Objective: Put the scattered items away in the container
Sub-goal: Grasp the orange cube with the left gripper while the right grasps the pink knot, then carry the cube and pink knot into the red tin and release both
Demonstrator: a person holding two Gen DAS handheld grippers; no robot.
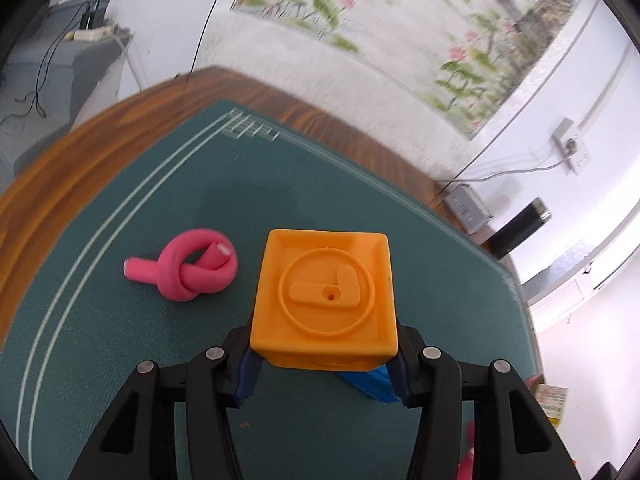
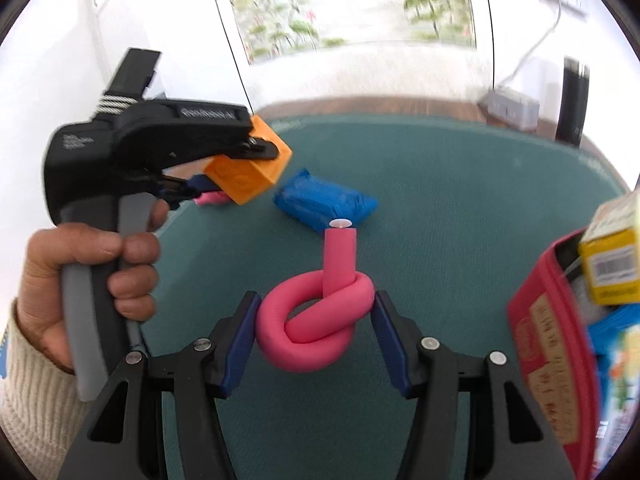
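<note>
My left gripper (image 1: 324,354) is shut on an orange cube (image 1: 326,298) with a raised clock face and holds it above the green mat (image 1: 160,360); it also shows in the right wrist view (image 2: 250,172). A pink knotted foam tube (image 2: 316,320) sits between my right gripper's (image 2: 316,324) blue pads (image 2: 240,340); the jaws touch or nearly touch its sides. In the left wrist view the pink knot (image 1: 188,268) lies left of the cube. A blue packet (image 2: 324,202) lies on the mat beyond the knot. The red container (image 2: 556,344) stands at the right.
The container holds a yellow box (image 2: 612,256) and colourful packets (image 2: 620,360). A second small pink item (image 2: 210,199) peeks from under the cube. The wooden table edge (image 1: 80,148) rings the mat. A power strip (image 2: 512,108) and a black cylinder (image 2: 574,100) stand at the back right.
</note>
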